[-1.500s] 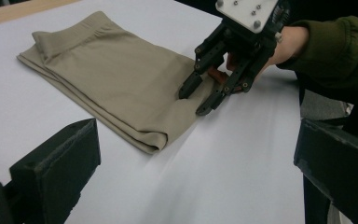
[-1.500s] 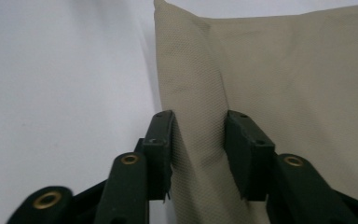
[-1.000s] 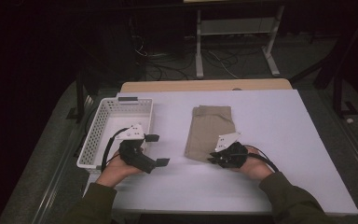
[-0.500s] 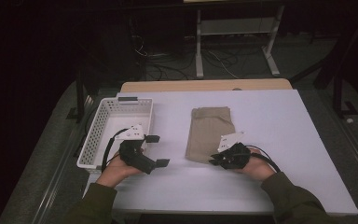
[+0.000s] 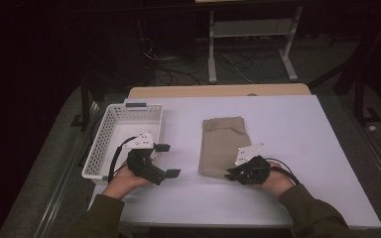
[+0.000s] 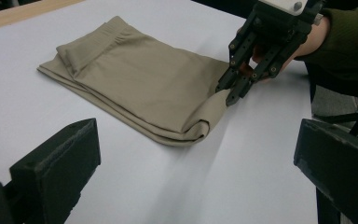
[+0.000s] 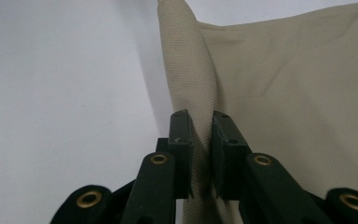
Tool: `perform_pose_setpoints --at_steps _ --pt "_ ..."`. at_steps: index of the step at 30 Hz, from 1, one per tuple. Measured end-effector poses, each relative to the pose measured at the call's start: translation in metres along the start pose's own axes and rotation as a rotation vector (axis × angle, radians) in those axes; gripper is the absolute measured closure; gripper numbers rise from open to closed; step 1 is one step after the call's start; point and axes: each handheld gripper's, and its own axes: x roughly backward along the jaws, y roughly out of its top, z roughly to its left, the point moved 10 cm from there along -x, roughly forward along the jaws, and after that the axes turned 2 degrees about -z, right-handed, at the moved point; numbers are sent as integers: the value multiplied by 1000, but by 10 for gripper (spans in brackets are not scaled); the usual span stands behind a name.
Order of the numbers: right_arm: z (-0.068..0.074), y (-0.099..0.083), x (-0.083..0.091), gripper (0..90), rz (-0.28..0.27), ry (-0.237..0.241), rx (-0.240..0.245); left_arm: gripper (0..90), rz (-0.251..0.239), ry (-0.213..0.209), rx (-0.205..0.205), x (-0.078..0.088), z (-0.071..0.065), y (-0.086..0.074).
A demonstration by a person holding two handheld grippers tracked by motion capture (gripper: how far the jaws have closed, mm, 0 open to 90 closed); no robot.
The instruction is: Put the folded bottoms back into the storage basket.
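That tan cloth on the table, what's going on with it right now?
A person works at a white table with a tool in each hand. The right tool is shut on the near edge of the folded tan cloth, pinching a ridge of fabric between its jaws. The left tool sits open beside the white basket, pointing toward the cloth without touching it. The cloth otherwise lies flat.

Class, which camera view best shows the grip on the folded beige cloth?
The right gripper view: the right gripper pinches a fold of the folded beige cloth close up. The left gripper view shows that pinch at the cloth's corner from farther off; the high view shows it small and dim.
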Motion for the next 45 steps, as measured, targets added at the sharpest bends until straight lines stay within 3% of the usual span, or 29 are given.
perform_pose_setpoints --at_steps 9,21,33,36,42,45 --pt "7 -1 5 785 -1 7 -11 2 1 0 2 0 0 0" --pt "27 -3 10 784 -1 33 -4 2 -1 -1 4 0 0 0" --pt "39 -11 7 775 18 42 -9 2 -2 -1 7 0 0 0" --pt "39 -12 4 741 20 48 -19 2 -2 -2 8 0 0 0" --pt "37 -9 9 499 -13 44 -77 2 -4 -3 10 1 0 0" --pt "35 -9 16 447 -43 32 -106 2 -5 -4 11 1 0 0"
